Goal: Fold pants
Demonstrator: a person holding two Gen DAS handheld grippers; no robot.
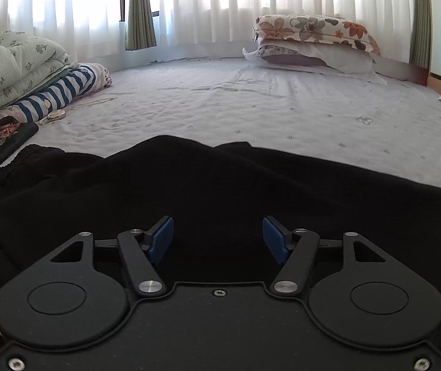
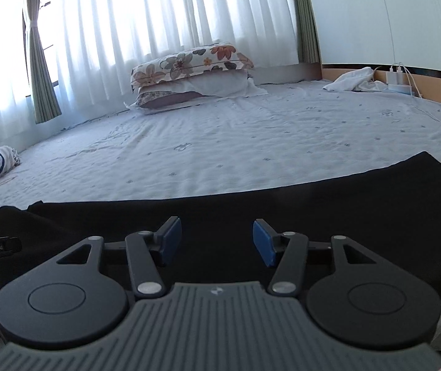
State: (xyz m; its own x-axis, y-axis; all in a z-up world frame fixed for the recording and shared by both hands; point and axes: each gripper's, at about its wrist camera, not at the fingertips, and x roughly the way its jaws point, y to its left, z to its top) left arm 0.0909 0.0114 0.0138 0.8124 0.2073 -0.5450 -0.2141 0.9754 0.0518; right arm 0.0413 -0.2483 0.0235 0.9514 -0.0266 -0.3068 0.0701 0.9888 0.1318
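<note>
- Black pants lie right under both cameras, spread flat on the near part of the bed.
- So dark is the cloth that its folds and seams are hard to see.
- From the left wrist view, the stretchy waist band is at the left end, so the pants run long ways from left to right, across the bed.
- At the right side of that view the pants are cut off by the picture's edge.
- From the right wrist view, the far edge of the pants runs up to a corner at the right; the leg ends cannot be made out.
- Left claw hangs over the pants with its blue pads spread apart. Nothing is pinched between them.
- Right claw is also over the pants, pads spread, pinching nothing.
- A bit of the left claw tool, with small white letters, pokes in at the left edge of the right wrist view.
- Folded blankets and a striped cloth sit in a pile at the left side of the bed, partly cut off.
- Two pillows are stacked at the far side, by the white curtains.
- A white cloth and a charger lie at the far right, by the wall.
</note>
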